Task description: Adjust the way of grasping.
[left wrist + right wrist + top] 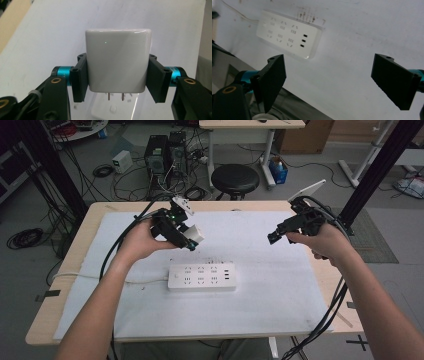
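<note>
Your left gripper (116,82) clamps the charger (117,62) prongs-down, centre frame, presumably bound for the power strip (201,277); right gripper (337,82) gapes empty.

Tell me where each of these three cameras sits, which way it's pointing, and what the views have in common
High view: fixed above the person's side, looking forward and down on the table; both forearms and the left gripper and right gripper show.
Left gripper view: rides the left gripper, looking along its jaws clamped on a white charger, prongs down.
Right gripper view: rides the right gripper, looking past open, empty jaws at the table.
Shared: all three views catch the white power strip.
</note>
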`<control>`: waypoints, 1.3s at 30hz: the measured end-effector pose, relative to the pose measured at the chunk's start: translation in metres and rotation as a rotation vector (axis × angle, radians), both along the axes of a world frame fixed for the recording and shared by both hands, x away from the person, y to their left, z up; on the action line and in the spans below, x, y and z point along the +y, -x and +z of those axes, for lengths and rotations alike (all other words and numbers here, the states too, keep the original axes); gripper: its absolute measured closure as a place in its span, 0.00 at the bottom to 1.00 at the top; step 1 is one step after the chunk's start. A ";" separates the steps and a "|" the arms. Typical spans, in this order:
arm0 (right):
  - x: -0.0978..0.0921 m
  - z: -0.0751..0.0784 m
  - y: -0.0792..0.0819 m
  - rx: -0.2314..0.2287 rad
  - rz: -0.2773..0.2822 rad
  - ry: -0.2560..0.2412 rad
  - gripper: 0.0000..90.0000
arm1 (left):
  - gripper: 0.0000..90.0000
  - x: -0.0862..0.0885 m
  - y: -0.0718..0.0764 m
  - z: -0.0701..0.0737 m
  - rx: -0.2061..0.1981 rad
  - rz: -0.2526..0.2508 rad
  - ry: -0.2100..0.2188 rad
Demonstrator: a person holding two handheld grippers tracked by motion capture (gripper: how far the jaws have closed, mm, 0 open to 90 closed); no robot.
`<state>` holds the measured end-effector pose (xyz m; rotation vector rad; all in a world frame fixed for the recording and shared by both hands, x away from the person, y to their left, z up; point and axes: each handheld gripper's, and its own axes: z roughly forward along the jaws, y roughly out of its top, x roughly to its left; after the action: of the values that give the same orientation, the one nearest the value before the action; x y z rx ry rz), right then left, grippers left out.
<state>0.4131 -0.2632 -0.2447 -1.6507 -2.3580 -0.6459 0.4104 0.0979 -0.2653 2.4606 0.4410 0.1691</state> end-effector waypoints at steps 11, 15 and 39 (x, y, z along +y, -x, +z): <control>0.017 -0.010 0.000 0.075 -0.048 -0.206 0.17 | 0.47 -0.048 0.012 -0.019 -0.124 -0.140 0.123; 0.026 -0.015 -0.001 0.102 -0.042 -0.276 0.18 | 0.47 -0.063 0.013 -0.025 -0.119 -0.179 0.161; 0.057 -0.035 -0.006 0.150 -0.001 -0.361 0.68 | 0.47 -0.102 0.028 -0.031 -0.285 -0.222 0.124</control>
<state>0.4188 -0.2058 -0.2793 -1.4839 -1.9960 -0.8562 0.3826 -0.0037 -0.2968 2.2971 0.0537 0.3808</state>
